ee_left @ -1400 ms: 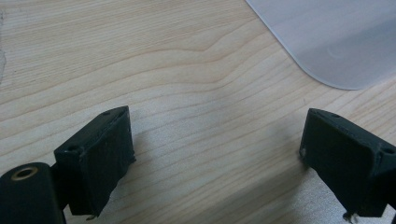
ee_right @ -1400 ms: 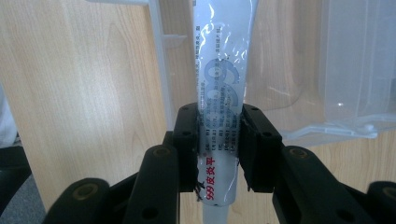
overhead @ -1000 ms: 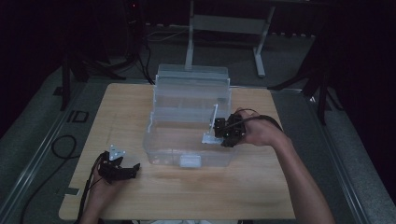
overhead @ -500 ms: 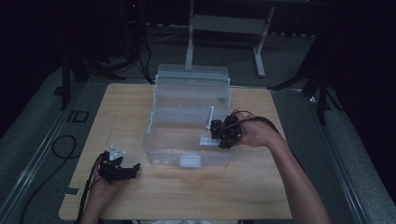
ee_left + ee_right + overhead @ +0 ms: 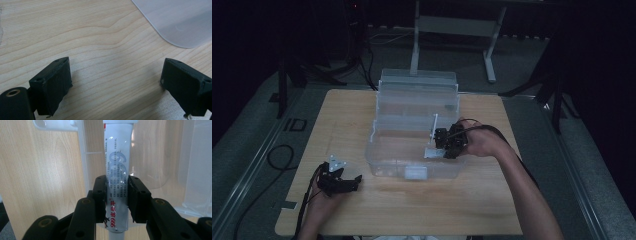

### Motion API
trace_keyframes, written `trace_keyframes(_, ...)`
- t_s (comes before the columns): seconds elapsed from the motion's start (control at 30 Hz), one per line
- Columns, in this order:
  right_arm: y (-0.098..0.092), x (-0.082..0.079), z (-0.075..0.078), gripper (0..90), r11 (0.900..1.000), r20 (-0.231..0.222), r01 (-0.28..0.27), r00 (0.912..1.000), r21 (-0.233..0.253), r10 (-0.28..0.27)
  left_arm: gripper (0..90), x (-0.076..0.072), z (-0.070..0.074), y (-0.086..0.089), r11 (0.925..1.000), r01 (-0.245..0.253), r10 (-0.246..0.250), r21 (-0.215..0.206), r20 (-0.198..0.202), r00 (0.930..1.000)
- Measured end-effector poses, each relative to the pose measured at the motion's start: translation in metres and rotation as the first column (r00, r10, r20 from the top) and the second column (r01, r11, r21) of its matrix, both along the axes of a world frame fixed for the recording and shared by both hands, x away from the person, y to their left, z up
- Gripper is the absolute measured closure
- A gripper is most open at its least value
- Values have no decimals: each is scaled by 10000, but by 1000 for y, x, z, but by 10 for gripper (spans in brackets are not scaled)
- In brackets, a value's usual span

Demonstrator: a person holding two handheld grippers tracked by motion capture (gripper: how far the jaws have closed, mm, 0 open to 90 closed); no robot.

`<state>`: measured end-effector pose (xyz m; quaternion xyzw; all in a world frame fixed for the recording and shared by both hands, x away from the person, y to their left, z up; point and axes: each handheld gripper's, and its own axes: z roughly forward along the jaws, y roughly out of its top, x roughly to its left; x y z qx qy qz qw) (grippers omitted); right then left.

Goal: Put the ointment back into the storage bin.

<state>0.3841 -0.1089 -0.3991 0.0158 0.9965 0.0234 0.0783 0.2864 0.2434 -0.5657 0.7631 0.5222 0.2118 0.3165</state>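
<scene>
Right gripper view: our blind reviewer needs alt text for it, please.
The right gripper has its two black jaws shut on a white ointment tube with blue and red print, held over a clear plastic storage box on a light wooden table.

I see a light wooden desk [image 5: 337, 115] with rounded corners under dim light, while the room around it falls off into near black. Grey floor [image 5: 242, 150] surrounds it on the left and right. On the far side stands a pale metal frame [image 5: 452, 25] on two legs. A dark cable [image 5: 274, 160] loops on the floor at left.
</scene>
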Motion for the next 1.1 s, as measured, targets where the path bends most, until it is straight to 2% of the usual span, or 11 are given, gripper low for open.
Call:
trace_keyframes(0.27, 1, 0, -1, 693, 9999, -11, -4, 10000, 101, 4, 100, 0, 0, 0, 10000, 8, -8, 5, -6, 10000)
trace_keyframes(0.3, 1, 1, -2, 645, 10000, -13, 35, 10000, 65, -35, 100, 0, 0, 0, 10000, 9, -9, 6, -3, 10000)
trace_keyframes(0.33, 1, 1, -2, 499, 9999, -32, 157, 9999, 61, -157, 100, 0, 0, 0, 10000, 8, -8, 1, -3, 10000)
trace_keyframes(0.53, -7, 0, 6, 459, 9981, 368, 447, 9983, 424, -462, 100, 0, 0, 0, 10000, 21, -21, -3, -1, 10000)
trace_keyframes(0.7, -16, -2, 10, 420, 9963, 574, 747, 9954, 433, -771, 100, 0, 0, 0, 10000, 21, -21, -4, 0, 10000)
trace_keyframes(0.73, -22, -4, 13, 409, 9937, 512, 891, 9944, 678, -927, 99, 0, 0, 0, 10000, 21, -21, -3, -1, 10000)
trace_keyframes(1.0, -49, -16, 19, 404, 9765, 814, 1627, 9812, 1410, -1752, 99, 0, 0, 0, 10000, 22, -22, 0, -6, 10000)
trace_keyframes(1.1, -63, -24, 20, 401, 9644, 1103, 1920, 9706, 1816, -2140, 99, 0, 0, 0, 10000, 28, -28, 3, -19, 10000)
